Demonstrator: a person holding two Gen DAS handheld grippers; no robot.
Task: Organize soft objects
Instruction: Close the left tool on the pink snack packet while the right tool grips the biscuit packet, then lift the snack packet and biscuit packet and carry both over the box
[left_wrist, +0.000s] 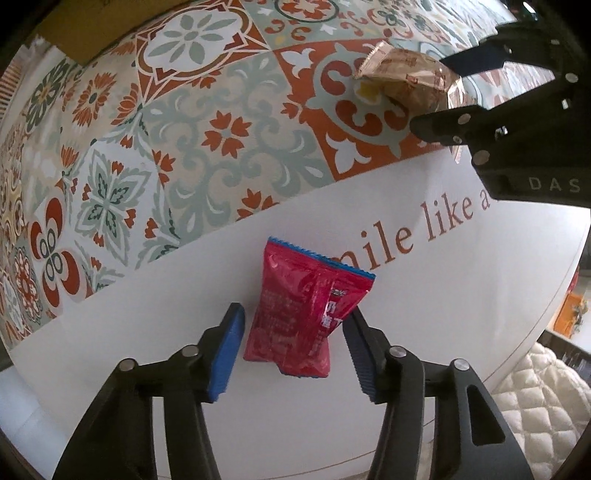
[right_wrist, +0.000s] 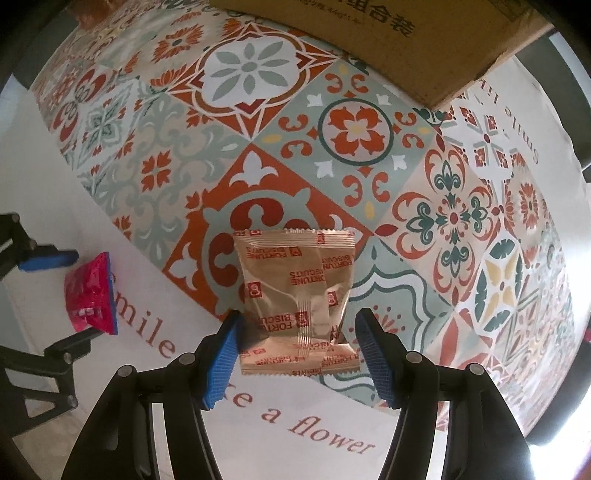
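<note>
A red snack packet (left_wrist: 306, 314) lies on the white border of the patterned tablecloth (left_wrist: 207, 147). My left gripper (left_wrist: 293, 350) is open, its blue pads on either side of the packet, not pressing it. A gold biscuit packet (right_wrist: 295, 299) lies on the cloth. My right gripper (right_wrist: 299, 354) is open around the packet's near end. The right gripper (left_wrist: 439, 96) also shows in the left wrist view beside the gold packet (left_wrist: 402, 74). The red packet (right_wrist: 90, 295) and the left gripper (right_wrist: 55, 295) show at the left of the right wrist view.
A cardboard box (right_wrist: 388, 40) stands at the far side of the table; it also shows in the left wrist view (left_wrist: 85, 26). The round table's edge (left_wrist: 546, 325) curves at the right, with a quilted cream cushion (left_wrist: 539, 398) below it.
</note>
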